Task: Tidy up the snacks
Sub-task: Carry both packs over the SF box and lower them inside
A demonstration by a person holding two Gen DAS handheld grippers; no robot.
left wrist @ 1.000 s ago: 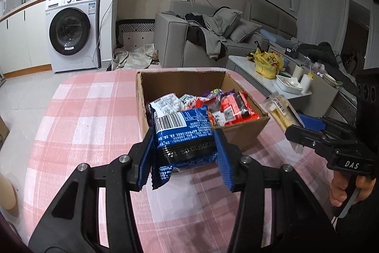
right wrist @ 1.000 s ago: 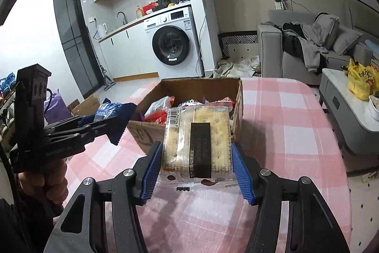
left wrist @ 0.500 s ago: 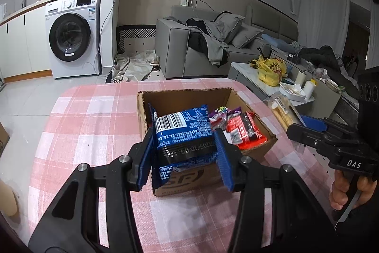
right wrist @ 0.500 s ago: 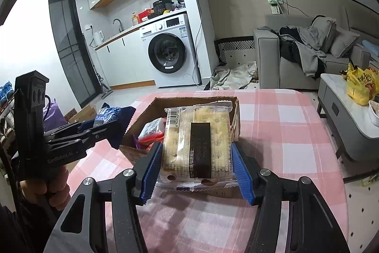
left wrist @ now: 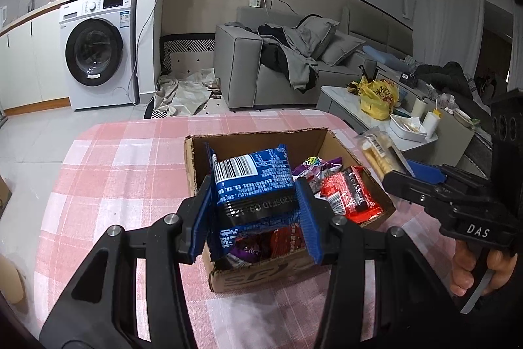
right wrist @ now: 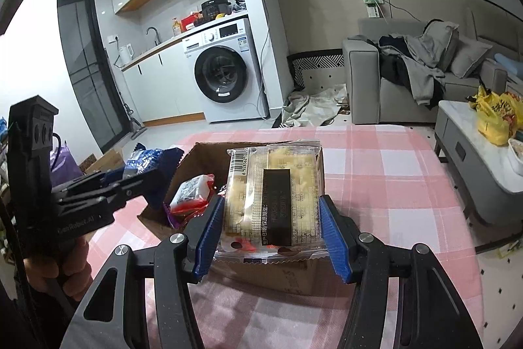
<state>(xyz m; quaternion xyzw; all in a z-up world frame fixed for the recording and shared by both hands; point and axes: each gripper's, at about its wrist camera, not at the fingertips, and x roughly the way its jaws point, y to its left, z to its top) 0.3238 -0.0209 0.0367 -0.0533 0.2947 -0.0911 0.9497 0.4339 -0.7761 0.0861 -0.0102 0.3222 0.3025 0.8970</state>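
Note:
An open cardboard box (left wrist: pixel 261 278) (right wrist: pixel 188 159) stands on a pink checked tablecloth and holds several snack packets, red (left wrist: pixel 348 195) and purple ones among them. My left gripper (left wrist: pixel 253 219) is shut on a blue snack packet (left wrist: pixel 253 177) and holds it over the box's near left part. My right gripper (right wrist: pixel 273 237) is shut on a clear packet of pale biscuits (right wrist: pixel 274 195) with a black label, above the box's near right side. In each wrist view the other gripper shows at the edge, held by a hand.
The table (left wrist: pixel 124 172) with the pink cloth ends in a rounded far edge. Beyond it are a washing machine (left wrist: pixel 98 51), a grey sofa (left wrist: pixel 294 67) with clothes, and a low white table (right wrist: pixel 474 152) with a yellow bag at the right.
Both grippers have moved forward with their packets, from in front of the box to over it. The box now lies closer and lower in both views.

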